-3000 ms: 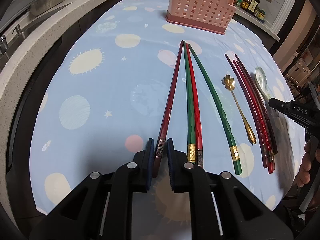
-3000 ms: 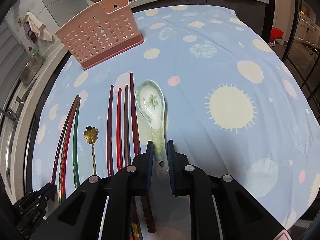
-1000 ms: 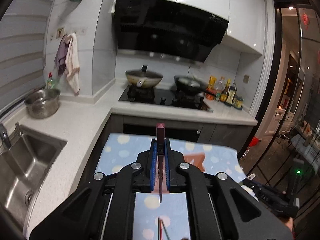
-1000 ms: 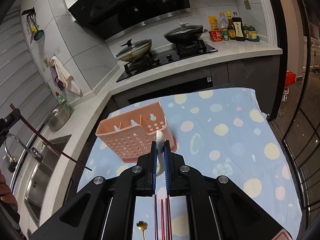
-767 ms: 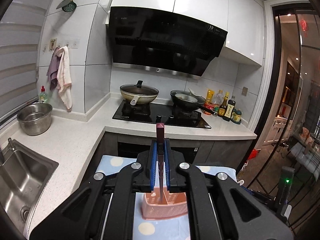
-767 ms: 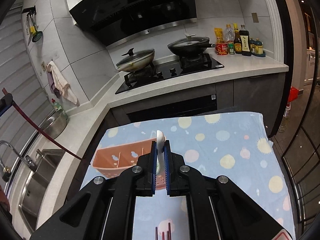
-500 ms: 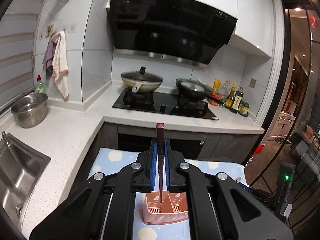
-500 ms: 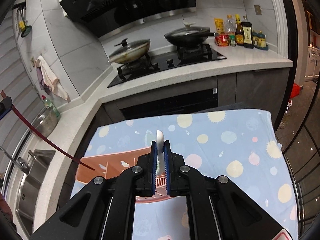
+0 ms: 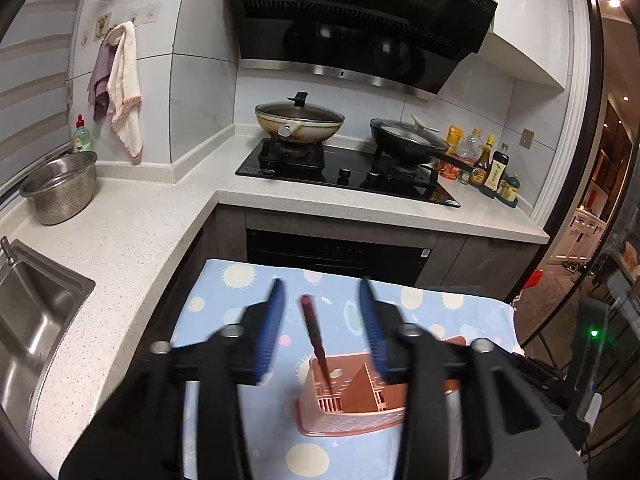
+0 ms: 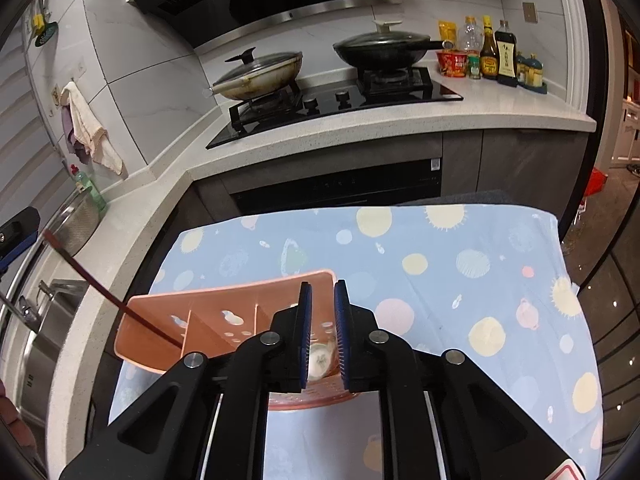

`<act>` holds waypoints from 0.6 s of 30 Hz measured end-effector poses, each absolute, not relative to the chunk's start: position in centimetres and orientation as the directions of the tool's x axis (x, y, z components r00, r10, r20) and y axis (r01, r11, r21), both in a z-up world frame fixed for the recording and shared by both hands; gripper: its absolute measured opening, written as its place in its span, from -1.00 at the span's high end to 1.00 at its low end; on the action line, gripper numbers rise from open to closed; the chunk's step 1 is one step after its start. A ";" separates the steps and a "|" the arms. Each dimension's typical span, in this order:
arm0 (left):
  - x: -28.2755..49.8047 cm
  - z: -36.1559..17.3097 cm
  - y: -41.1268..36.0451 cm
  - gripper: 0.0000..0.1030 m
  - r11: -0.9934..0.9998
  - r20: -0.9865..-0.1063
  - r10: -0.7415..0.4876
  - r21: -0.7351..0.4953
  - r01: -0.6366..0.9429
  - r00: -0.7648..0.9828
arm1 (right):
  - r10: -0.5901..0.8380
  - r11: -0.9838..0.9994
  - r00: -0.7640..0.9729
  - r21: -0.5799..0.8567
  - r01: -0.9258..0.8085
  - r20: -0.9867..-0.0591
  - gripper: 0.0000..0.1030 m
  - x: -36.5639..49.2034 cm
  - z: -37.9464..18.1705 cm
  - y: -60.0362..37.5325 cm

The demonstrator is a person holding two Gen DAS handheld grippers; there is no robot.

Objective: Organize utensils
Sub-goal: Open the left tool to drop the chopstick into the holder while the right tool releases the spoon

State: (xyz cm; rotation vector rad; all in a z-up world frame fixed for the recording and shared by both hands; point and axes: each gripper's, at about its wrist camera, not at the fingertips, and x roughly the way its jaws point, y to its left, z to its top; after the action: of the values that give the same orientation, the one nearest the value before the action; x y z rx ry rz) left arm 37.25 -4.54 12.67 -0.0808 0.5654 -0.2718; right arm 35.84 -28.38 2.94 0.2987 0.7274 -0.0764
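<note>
The pink utensil basket (image 9: 352, 400) stands on the blue dotted tablecloth (image 9: 224, 312), and a dark red chopstick (image 9: 316, 344) stands in it, tilted, with its lower end inside a compartment at the basket's left end. In the left wrist view the left gripper (image 9: 322, 324) is above the basket with its blue fingers (image 9: 270, 328) wide apart, one on each side of the chopstick and not touching it.

The right wrist view shows what the left one does not: the same chopstick (image 10: 108, 292) from the side, leaning out past the left edge of the basket (image 10: 224, 312), and the white ceramic spoon (image 10: 320, 360) lying low inside the basket's right part. The right gripper (image 10: 322, 336) is directly over the spoon, its fingers a little apart and free of it. Behind the basket this view shows the countertop (image 10: 400, 120) with two covered pans and sauce bottles (image 10: 496, 56). The left view alone shows the sink (image 9: 28, 312) and the steel colander (image 9: 60, 188), both far left of the basket.

Half a second ago both grippers were closed, the left one on the chopstick and the right one on the spoon handle. Now both have opened and both utensils are in the basket.
</note>
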 end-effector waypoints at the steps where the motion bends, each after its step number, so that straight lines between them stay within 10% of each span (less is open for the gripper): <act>1: 37.1 12.7 -4.5 0.14 0.962 -0.515 -0.272 -0.145 0.230 0.813 | 0.038 0.954 0.748 0.247 0.170 -0.662 0.74 35.7 3.1 -28.4; 18: 27.9 9.8 -2.0 0.13 0.963 -0.572 -0.263 -0.107 0.248 0.776 | 0.049 0.955 0.745 0.250 0.160 -0.665 0.49 23.2 3.9 -27.6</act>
State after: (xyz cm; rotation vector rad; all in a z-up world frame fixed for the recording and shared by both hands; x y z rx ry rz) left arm 27.95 -2.00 9.81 -0.0261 0.6232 -0.2765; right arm 23.21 -27.59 3.89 0.3021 0.7303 -0.0618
